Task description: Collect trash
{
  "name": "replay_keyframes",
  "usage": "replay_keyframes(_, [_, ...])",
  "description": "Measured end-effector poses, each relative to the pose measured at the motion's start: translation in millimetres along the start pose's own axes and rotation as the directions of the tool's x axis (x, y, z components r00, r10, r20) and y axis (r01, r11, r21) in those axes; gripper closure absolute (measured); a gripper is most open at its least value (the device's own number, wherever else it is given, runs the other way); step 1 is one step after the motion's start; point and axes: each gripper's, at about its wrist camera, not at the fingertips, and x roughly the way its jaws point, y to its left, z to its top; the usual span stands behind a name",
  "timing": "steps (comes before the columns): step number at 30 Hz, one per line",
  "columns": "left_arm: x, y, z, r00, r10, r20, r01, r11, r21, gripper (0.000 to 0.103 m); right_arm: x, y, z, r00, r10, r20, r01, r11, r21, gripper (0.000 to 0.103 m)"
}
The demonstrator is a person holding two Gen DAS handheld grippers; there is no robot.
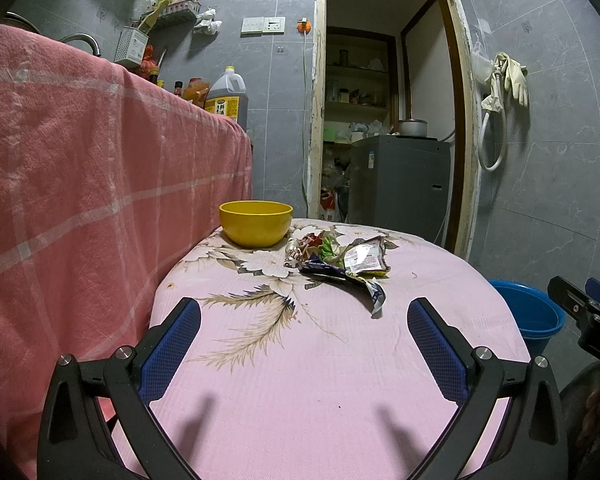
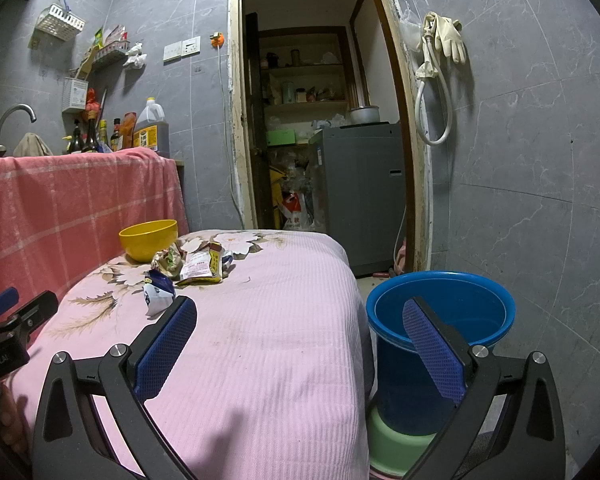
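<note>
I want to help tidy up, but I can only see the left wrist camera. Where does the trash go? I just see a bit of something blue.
Observer: That is a blue bucket standing on the floor just off the table's right edge.
Operator: Is there trash in it?
Observer: None shows inside; the part I can see looks empty.
Operator: What is under it?
Observer: It sits in a pale green tub.
Operator: Is the right gripper holding anything?
Observer: No. The right gripper is open and empty, with one finger in front of the bucket.
</note>
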Motion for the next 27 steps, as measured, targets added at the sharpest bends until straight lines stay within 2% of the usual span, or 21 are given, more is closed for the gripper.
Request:
replay_keyframes(20, [2, -4, 6, 1.0, -0.011, -0.027, 0.01, 1.0, -0.008, 0.002, 3, 0, -1, 1.0, 0.002, -0.009, -0.002, 1.0, -0.006, 0.0])
replay_keyframes(24, [7, -5, 15, 0.999, -0.011, -0.033, 0.011, 1.0, -0.009, 0.002, 8, -1, 4, 0.999, 0.017, -0.029, -0.016, 1.0, 0.018, 0.0])
replay_keyframes(27, [6, -2, 30, 1.0, -0.006, -0.008, 0.006, 1.0, 0.005, 0.002, 10, -2, 12, 0.999, 0.043, -0.015, -0.043, 0.999, 0.032, 0.0])
